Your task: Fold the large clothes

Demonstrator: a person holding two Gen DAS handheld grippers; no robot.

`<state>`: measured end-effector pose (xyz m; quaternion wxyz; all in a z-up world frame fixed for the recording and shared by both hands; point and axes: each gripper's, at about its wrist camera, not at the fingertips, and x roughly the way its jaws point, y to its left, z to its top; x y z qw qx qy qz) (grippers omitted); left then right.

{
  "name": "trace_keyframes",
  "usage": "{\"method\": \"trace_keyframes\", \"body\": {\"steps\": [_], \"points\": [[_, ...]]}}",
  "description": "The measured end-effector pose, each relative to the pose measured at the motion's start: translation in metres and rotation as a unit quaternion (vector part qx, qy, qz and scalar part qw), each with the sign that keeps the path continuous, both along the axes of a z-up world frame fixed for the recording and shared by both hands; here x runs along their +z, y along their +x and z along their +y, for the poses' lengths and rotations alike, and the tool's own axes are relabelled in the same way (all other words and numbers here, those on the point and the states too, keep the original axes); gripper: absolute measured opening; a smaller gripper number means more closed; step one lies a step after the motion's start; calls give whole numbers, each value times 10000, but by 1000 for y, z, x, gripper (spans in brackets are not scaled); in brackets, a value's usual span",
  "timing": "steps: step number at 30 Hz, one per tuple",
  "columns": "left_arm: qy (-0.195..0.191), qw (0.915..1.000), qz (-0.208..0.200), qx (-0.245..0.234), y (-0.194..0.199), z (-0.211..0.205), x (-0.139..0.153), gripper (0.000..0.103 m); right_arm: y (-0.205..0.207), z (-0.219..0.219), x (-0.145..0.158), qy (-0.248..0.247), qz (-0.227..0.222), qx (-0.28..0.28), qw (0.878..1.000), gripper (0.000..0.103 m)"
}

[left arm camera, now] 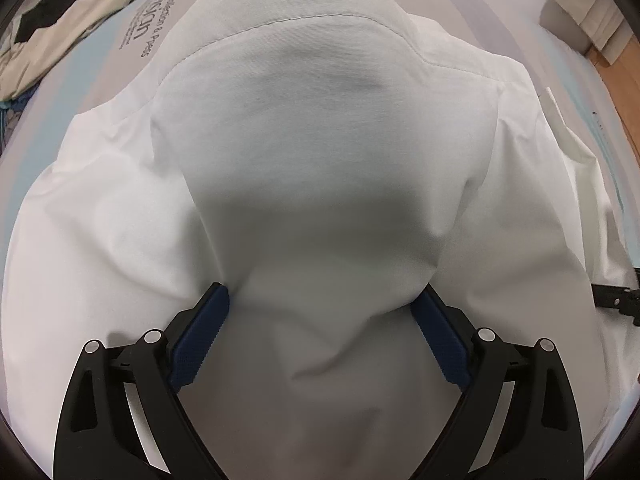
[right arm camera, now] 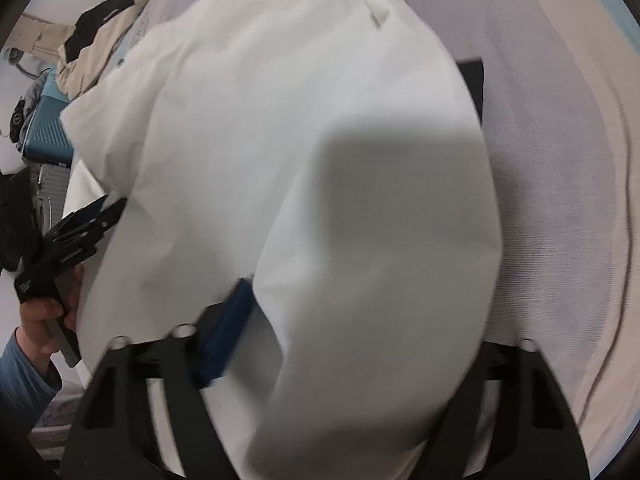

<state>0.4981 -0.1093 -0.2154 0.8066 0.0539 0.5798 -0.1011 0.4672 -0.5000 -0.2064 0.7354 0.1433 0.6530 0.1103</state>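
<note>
- Left tongs (left arm camera: 320, 312) are sitting spread wide, with a thick fold of the white garment (left arm camera: 320, 184) bunched up between the two blue pads (left arm camera: 200, 336). The cloth is touching both pads, but the jaws are far apart, so it's looking like a loose hold on the bundle rather than a tight pinch.
- Right tongs (right arm camera: 344, 320) are mostly getting buried: the white garment (right arm camera: 304, 152) is draping right over them, only one blue pad (right arm camera: 224, 332) is showing and the other finger is hiding under the cloth. Can't tell if they're clenched or released. That view is also pretty blurry.
- The garment itself is lying piled across a pale lilac surface (left arm camera: 472, 8) with some printed lettering (left arm camera: 144, 28) on it, a stitched seam running across the top of the fold.
- From the right wrist view, the left tongs (right arm camera: 108, 208) are poking in at the garment's left edge, with the person's hand (right arm camera: 44, 316) gripping the handle.
- Off in the far corner, a beige and black jacket (left arm camera: 52, 28) is lying crumpled, well apart from the white one.
- A teal suitcase (right arm camera: 48, 132) is standing past the edge.
</note>
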Motion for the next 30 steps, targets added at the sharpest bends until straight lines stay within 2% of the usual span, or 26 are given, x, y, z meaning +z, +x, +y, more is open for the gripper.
{"method": "trace_keyframes", "body": {"steps": [3, 5, 9, 11, 13, 14, 15, 18, 21, 23, 24, 30], "points": [[14, 10000, 22, -10, 9, 0, -2, 91, 4, 2, 14, 130, -206, 36, 9997, 51], [21, 10000, 19, -5, 8, 0, -3, 91, 6, 4, 17, 185, -254, 66, 9995, 51], [44, 10000, 13, 1, 11, -5, 5, 91, 16, 6, 0, 293, 88, 93, 9995, 57], [51, 10000, 8, 11, 11, -5, 5, 91, 23, 4, -14, 518, 292, -91, 9982, 61], [54, 10000, -21, 2, 9, -6, 5, 91, 28, 5, -22, 614, 349, -139, 9974, 60], [51, 10000, -41, 3, 9, -6, 5, 91, 29, 5, -21, 651, 369, -141, 9971, 53], [53, 10000, -58, -4, 7, -7, 5, 91, 29, 3, -20, 673, 374, -157, 9969, 41], [40, 9999, -162, -8, 1, -7, 4, 91, 30, 5, -13, 790, 366, -257, 9959, 19], [37, 9995, -302, -18, -4, -8, 3, 91, 29, 13, -5, 693, 413, -416, 9959, 12], [23, 9994, -343, -22, -8, -8, 2, 91, 30, 10, 2, 658, 447, -544, 9953, 11], [18, 9994, -352, -26, -9, -8, 3, 91, 33, 23, 7, 560, 431, -534, 9961, 11], [26, 9994, -340, -80, -12, -8, 5, 92, 33, 33, 43, 335, 292, -466, 9979, 9]]}}
